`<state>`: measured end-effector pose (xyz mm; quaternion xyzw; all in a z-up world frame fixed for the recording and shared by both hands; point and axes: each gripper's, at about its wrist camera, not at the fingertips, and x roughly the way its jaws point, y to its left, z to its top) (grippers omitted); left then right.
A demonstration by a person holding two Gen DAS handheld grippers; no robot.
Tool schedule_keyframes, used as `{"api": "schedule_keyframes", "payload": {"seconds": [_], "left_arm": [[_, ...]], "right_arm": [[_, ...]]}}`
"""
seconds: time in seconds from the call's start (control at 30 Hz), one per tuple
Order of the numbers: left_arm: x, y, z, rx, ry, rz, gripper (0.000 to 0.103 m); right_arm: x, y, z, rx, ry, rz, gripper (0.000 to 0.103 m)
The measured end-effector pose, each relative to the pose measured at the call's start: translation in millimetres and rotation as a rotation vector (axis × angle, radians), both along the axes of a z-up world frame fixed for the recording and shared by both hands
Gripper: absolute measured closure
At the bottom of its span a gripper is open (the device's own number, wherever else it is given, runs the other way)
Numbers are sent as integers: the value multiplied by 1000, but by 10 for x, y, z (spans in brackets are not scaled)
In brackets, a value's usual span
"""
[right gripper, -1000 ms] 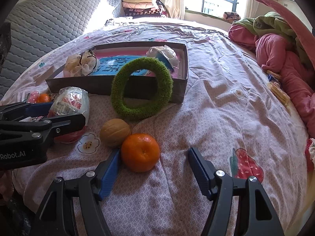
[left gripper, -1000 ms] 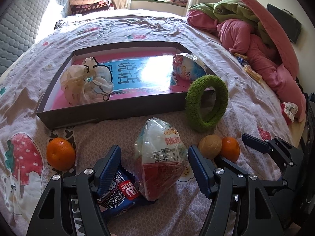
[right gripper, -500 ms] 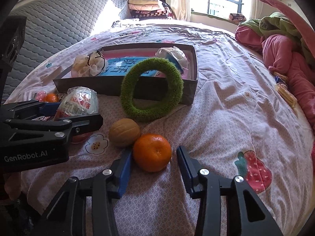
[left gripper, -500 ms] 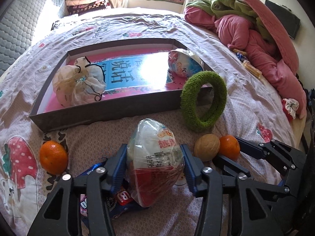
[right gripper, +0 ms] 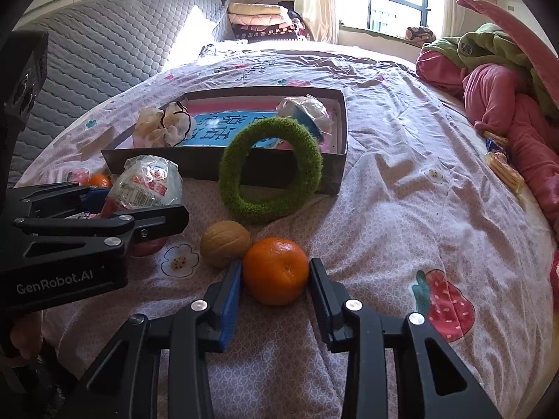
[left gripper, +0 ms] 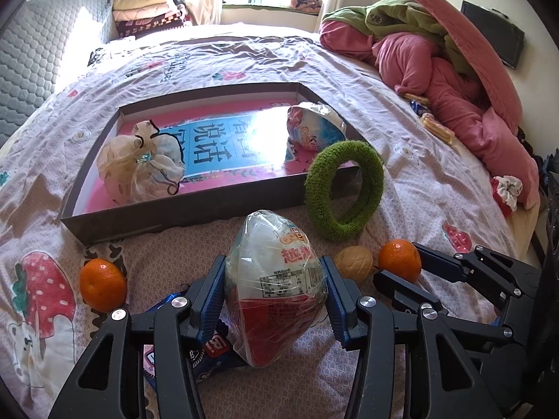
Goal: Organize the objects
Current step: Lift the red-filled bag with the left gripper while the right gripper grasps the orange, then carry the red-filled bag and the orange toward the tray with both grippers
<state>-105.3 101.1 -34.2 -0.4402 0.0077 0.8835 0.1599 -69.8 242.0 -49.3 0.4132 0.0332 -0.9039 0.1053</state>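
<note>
A: Starting nearest, left gripper [left gripper: 274, 295] clamping the wrapped snack bag [left gripper: 274, 289], fingers [left gripper: 213, 289] pressing both sides, having just closed in. Bag standing on the bed [left gripper: 401, 160], leaning over a blue biscuit packet [left gripper: 209, 349] under its near left edge.

B: Right gripper [right gripper: 276, 281] closing on the orange [right gripper: 276, 270], fingers [right gripper: 232, 291] touching its flanks, jaws having just narrowed. Walnut [right gripper: 225, 242] sitting just beside, touching the orange on its far left.

A: Risking a crushed bag if squeezing harder; crinkly film probably slipping during the lift. Possibly dragging the blue packet along too.

B: Orange possibly popping forward, being round and held low; likely nudging the walnut away across the soft bedding.

A: Further out, second orange [left gripper: 102, 284] lying alone at the near left, well apart from the rest.

B: Green ring [right gripper: 270, 169] leaning against the near right wall of the tray [right gripper: 344, 129]. Probably toppling if bumped while carrying things over.

A: Inside the tray already, gauze pouch [left gripper: 139, 162] left, wrapped bun [left gripper: 314, 127] far right.
</note>
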Motion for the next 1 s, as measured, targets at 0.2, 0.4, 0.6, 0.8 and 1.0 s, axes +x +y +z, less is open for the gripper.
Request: {"api": "schedule_keyframes", "payload": {"seconds": [0.2, 0.4, 0.6, 0.8, 1.0], "left_arm": [[76, -59, 95, 10, 15, 5, 50], [141, -137, 217, 17, 39, 23, 50], [235, -191, 316, 21, 61, 34, 50], [330, -289, 424, 29, 84, 53, 50], [400, -422, 542, 33, 114, 80, 50]], "right_arm": [[47, -13, 111, -10, 20, 3, 65], [108, -79, 240, -2, 47, 16, 65], [162, -158, 358, 5, 73, 22, 65], [225, -227, 479, 12, 99, 27, 65], [282, -294, 616, 15, 131, 24, 65]]}}
